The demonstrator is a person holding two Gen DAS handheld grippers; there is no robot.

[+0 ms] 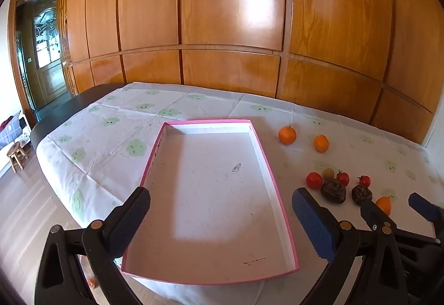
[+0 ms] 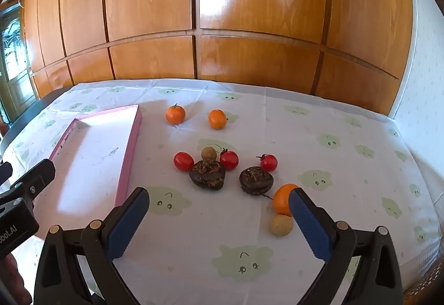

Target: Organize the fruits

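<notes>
A pink-rimmed shallow box (image 1: 273, 180) lies empty on the table; it also shows in the right wrist view (image 2: 130, 149). My left gripper (image 1: 220, 210) is open and empty above the box's near half. My right gripper (image 2: 219, 210) is open and empty over the cloth, near a third orange (image 2: 281, 198) and a tan longan (image 2: 281, 225). Two oranges (image 2: 175, 114) (image 2: 217, 119) sit farther back. Three red tomatoes (image 2: 183, 161) (image 2: 229, 160) (image 2: 268, 162), another longan (image 2: 208, 153) and two dark brown fruits (image 2: 207, 174) (image 2: 255, 180) lie in a cluster.
A white cloth with green cloud faces (image 2: 241, 260) covers the table. A wooden panelled wall (image 2: 194, 13) stands behind it. The table's left edge (image 1: 41, 135) drops to the floor, with a small stool (image 1: 16, 155) beyond.
</notes>
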